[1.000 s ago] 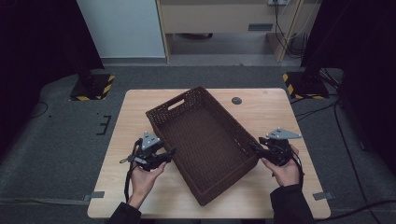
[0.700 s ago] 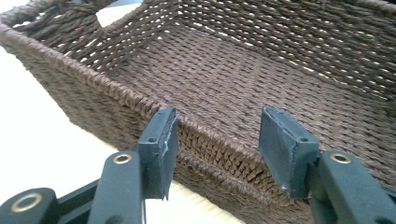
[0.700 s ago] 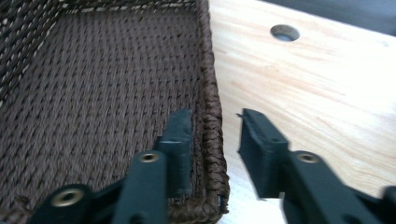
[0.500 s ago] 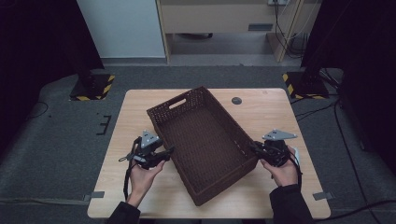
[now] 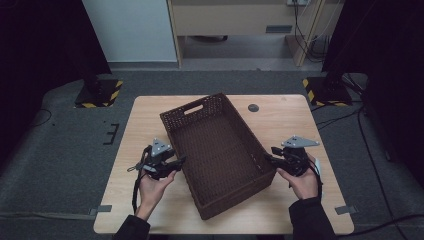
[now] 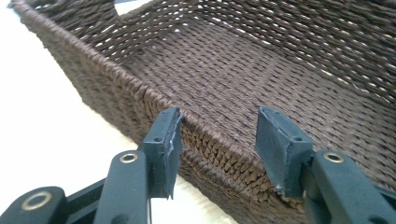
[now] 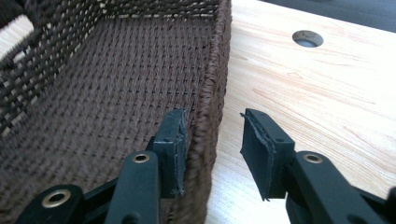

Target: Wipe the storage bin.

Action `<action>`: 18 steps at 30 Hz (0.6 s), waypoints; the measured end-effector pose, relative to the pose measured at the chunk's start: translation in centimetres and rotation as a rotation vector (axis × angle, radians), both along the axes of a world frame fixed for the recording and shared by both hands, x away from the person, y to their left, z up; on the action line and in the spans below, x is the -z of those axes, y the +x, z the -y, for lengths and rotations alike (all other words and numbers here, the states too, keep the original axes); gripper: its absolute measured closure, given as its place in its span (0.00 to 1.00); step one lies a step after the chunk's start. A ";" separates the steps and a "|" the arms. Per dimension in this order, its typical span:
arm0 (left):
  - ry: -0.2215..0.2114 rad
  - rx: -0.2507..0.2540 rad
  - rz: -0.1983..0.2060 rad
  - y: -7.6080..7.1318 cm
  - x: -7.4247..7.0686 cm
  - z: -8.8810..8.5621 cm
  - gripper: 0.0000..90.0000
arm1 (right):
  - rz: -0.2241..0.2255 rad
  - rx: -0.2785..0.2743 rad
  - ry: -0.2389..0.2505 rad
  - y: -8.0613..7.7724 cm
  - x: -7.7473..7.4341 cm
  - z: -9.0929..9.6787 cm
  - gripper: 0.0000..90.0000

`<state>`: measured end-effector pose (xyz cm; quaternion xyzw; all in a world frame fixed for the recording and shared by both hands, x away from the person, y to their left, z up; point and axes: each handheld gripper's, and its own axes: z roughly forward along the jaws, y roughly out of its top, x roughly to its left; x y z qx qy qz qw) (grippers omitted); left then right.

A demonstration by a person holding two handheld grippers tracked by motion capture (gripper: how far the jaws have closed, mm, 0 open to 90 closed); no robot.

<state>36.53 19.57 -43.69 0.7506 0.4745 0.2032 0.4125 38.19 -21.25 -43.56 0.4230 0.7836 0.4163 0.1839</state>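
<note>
While the basket (image 5: 216, 155) sits skewed at the middle of the table (image 5: 300, 120), each long wall is straddled by a gripper but not yet clamped. At the left gripper (image 6: 215, 140) the jaws stand fairly wide over the rim, one pad outside and one inside, and have just been closing a little; a gap is seen on the inner side, so no grip is made. At the right gripper (image 7: 211, 149) the jaws have just been opening again; the inner pad lies against or just beside the wall, the outer pad stands clear over the table, so the wall is between them and unheld. Risks, as judged: if a lift is started before both sides are pinched, the basket would be tipped or dropped at the loose side; the woven rim is rounded and springy, so a shallow bite could slip off; uneven closing could drag the basket further askew or toward the near edge; a pad caught in the weave could snag on release. Count: one basket, empty; two grippers, one per hand; one table; one round hole (image 5: 253, 107) in the tabletop beyond the basket.
</note>
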 end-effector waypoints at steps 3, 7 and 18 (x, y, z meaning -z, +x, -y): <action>-0.009 0.009 0.004 -0.1 0.0 -0.3 0.54 | 0.002 -0.018 0.000 -0.1 0.1 -0.4 0.76; -0.016 0.013 0.005 -0.8 -0.3 -0.5 0.54 | -0.012 -0.024 -0.030 -0.5 0.2 -1.0 0.83; 0.007 0.032 0.000 -0.7 -0.4 -0.5 0.58 | 0.012 -0.024 -0.014 -1.2 -0.5 -1.1 0.72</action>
